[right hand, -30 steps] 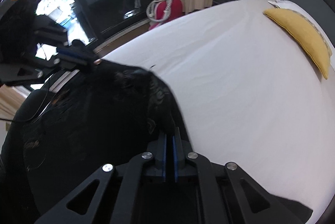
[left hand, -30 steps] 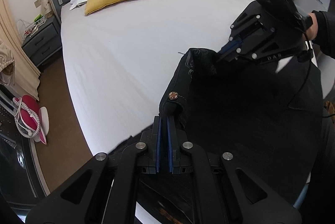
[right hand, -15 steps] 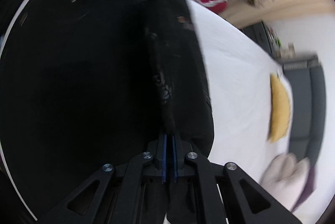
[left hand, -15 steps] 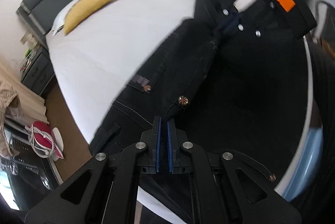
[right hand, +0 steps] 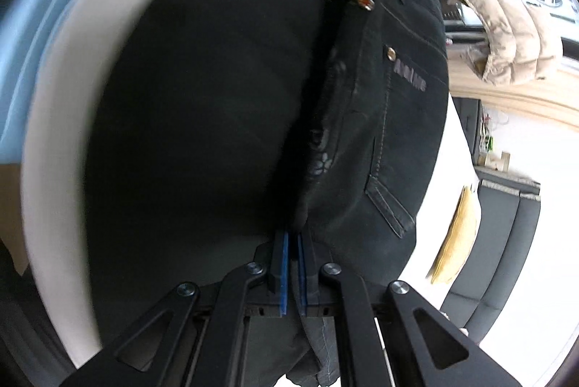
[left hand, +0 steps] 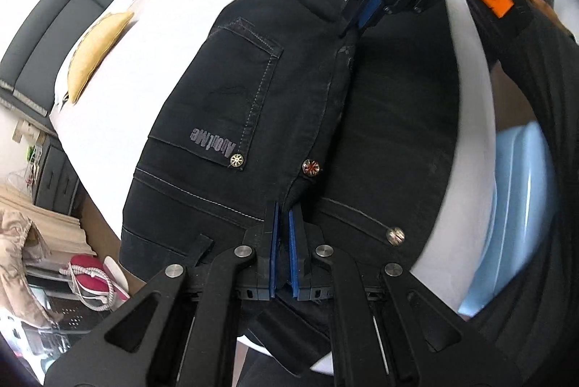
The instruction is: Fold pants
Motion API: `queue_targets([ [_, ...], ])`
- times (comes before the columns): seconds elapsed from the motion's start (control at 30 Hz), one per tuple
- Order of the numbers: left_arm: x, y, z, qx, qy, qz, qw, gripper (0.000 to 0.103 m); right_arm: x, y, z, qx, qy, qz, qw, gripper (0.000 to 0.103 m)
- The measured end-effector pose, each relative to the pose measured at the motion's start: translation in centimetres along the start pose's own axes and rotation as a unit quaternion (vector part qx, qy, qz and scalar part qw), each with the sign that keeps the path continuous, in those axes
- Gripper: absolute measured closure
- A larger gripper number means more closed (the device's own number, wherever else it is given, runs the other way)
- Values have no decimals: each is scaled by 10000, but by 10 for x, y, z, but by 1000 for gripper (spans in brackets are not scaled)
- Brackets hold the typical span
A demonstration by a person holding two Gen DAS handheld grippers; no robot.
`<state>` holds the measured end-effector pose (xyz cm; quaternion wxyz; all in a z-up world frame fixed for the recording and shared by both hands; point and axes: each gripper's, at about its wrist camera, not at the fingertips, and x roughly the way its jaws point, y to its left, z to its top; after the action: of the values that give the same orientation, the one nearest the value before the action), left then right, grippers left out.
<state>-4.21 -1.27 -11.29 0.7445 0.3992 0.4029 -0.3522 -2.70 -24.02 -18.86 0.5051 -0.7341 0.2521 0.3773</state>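
Both the left gripper (left hand: 283, 217) and right gripper (right hand: 292, 240) are clamped on the black jeans (left hand: 231, 104) over the bed (left hand: 144, 36), the pinched fabric hiding their fingertips.

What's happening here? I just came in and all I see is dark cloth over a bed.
A person is folding black pants over a white bed, using a handheld gripper in each hand. The left gripper is shut on the waistband near a metal button. The right gripper is shut on the same edge further along, so the cloth hangs stretched between them. A back pocket faces outward. A yellow pillow lies near the headboard.
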Motion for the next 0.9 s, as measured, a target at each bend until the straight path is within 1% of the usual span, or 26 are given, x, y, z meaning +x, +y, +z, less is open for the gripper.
queue_targets([
  [0.17,-8,-18,5,97,18,-163,9998,99,-9,10,5,-39,-8,-7,10000,97],
  [0.27,-12,-27,8,167,29,-247,9996,99,-12,12,9,53,-5,-2,10000,97],
  [0.4,-15,-41,-2,197,71,-344,9992,99,-29,26,19,187,4,-15,9998,97],
  [0.5,-17,-46,-8,185,89,-362,9991,99,-30,23,24,259,9,-29,9997,97],
  [0.57,-18,-45,-12,179,92,-368,9991,99,-28,18,26,338,39,-44,9994,97],
  [0.63,-21,-39,-14,200,88,-365,9991,99,-32,22,28,364,74,-66,9993,97],
  [0.73,-24,-39,-14,227,79,-398,9989,99,-47,39,35,425,99,-77,9990,97],
  [0.8,-25,-39,-15,220,99,-413,9989,99,-46,39,37,450,117,-81,9989,97],
  [0.9,-17,-39,-17,64,119,-430,9990,99,-44,47,42,553,152,-40,9983,97],
])
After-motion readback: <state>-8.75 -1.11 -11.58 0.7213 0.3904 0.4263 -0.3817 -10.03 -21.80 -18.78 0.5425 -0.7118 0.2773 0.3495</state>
